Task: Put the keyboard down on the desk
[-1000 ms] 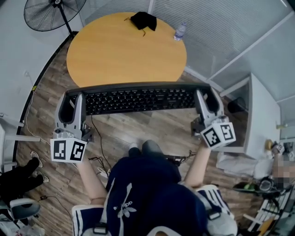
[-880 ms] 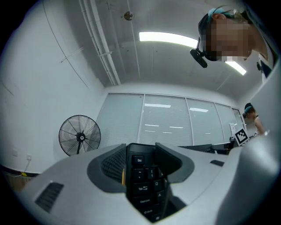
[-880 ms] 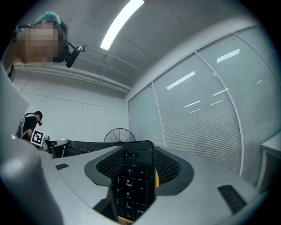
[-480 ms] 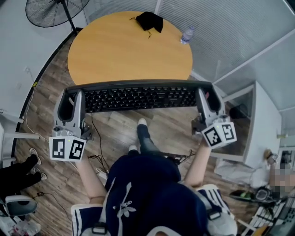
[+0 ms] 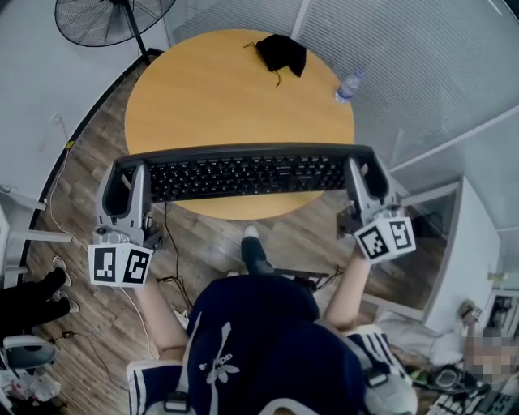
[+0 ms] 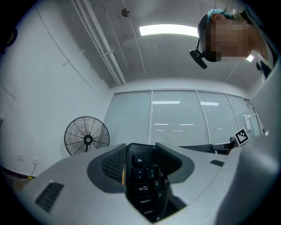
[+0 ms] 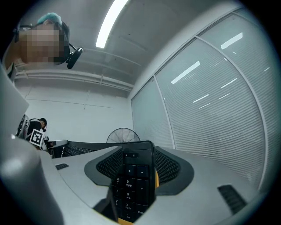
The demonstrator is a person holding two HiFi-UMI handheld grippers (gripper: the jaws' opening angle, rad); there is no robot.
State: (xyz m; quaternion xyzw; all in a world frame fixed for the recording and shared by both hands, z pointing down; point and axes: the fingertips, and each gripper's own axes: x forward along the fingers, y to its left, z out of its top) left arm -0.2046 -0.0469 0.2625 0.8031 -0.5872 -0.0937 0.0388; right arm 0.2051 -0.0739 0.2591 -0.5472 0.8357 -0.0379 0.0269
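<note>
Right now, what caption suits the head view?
The left gripper and right gripper clamp a black keyboard by its ends over the round desk.

The round orange wooden tabletop (image 5: 219, 97) is lying mostly bare; only a black cloth bundle (image 5: 282, 53) and a clear plastic water bottle (image 5: 346, 86) are sitting along its far edge.

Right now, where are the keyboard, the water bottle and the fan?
keyboard (image 5: 243, 174): head view, middle rows of keys.
water bottle (image 5: 347, 86): head view, its clear body.
fan (image 5: 89, 20): head view, wire grille.
</note>
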